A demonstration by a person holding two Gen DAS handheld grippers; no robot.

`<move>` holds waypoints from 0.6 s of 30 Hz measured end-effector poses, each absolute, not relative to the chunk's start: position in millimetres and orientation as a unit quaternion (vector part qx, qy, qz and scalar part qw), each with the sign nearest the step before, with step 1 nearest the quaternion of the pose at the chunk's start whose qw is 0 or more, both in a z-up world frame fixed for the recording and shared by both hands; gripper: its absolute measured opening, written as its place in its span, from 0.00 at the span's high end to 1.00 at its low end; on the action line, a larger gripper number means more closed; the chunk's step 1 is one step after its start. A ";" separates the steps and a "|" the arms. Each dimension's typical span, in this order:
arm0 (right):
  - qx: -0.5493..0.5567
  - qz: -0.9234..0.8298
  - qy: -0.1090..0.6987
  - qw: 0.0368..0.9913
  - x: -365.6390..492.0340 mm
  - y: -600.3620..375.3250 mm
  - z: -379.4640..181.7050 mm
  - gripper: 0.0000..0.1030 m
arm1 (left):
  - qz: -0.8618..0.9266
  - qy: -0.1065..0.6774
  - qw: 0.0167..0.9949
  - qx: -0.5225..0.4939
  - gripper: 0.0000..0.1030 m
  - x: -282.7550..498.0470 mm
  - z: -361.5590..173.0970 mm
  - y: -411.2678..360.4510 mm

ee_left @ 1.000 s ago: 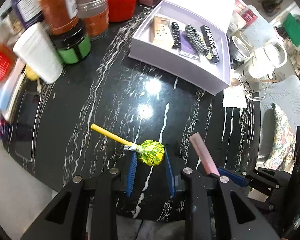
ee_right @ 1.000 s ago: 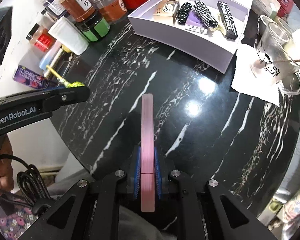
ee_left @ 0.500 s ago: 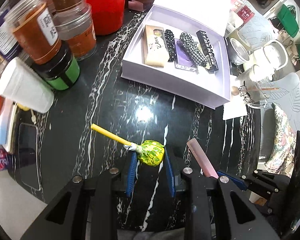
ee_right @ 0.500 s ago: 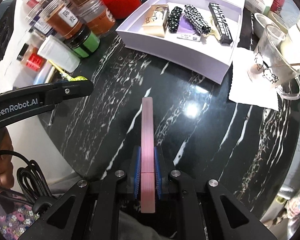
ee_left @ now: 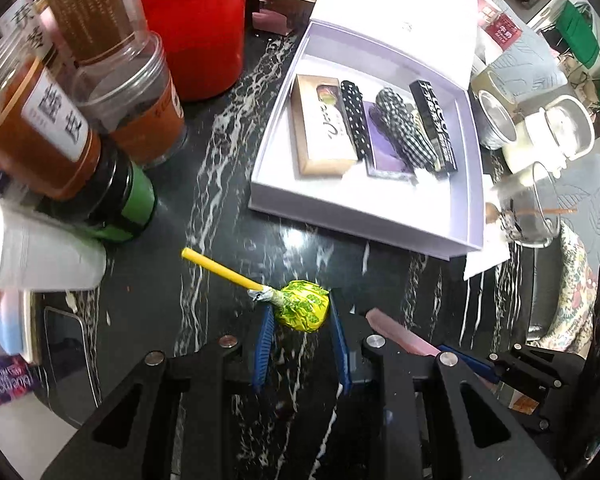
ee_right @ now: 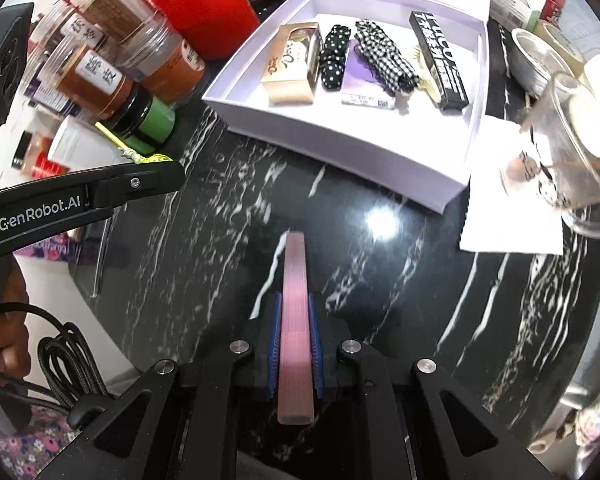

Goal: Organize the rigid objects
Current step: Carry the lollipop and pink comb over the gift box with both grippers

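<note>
Between the left tongs [ee_left: 300, 334], seemingly pinched, sits the lollipop [ee_left: 302, 311].

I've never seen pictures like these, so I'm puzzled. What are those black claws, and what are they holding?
They are grabbing tools that a person holds, one in each hand, with a camera on each looking along its fingers. One picture is from the left gripper, squeezing a lollipop in a yellow-green wrapper. The other is from the right gripper, clamped on a flat pink stick. Below is a black marble table with jars and an open white box of small things.
</note>
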State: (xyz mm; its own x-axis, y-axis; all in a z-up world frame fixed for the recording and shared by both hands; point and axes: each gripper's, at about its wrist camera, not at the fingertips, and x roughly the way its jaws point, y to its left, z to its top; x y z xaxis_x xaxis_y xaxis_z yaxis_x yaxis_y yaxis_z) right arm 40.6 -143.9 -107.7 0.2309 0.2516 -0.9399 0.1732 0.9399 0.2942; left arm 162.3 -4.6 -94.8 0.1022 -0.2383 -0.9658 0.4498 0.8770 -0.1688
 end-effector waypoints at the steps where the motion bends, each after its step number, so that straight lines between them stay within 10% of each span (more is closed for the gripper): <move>1: 0.170 0.026 0.620 0.766 44.6 -144.7 -108.0 0.87 | -0.233 0.628 0.737 0.084 0.74 167.4 -95.5 -7.2; 18: 0.162 0.021 0.600 0.783 100.1 -180.2 -89.6 0.87 | -0.251 0.605 0.753 0.060 0.74 224.4 -83.0 -43.5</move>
State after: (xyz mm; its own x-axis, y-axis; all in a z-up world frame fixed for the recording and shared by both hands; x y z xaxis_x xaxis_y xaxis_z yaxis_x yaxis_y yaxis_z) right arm 100.1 -180.2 -89.6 0.2801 0.2265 -0.9329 0.1617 0.9468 0.2784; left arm 224.4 -43.5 -83.0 0.1413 -0.3051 -0.9418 0.4508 0.8668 -0.2132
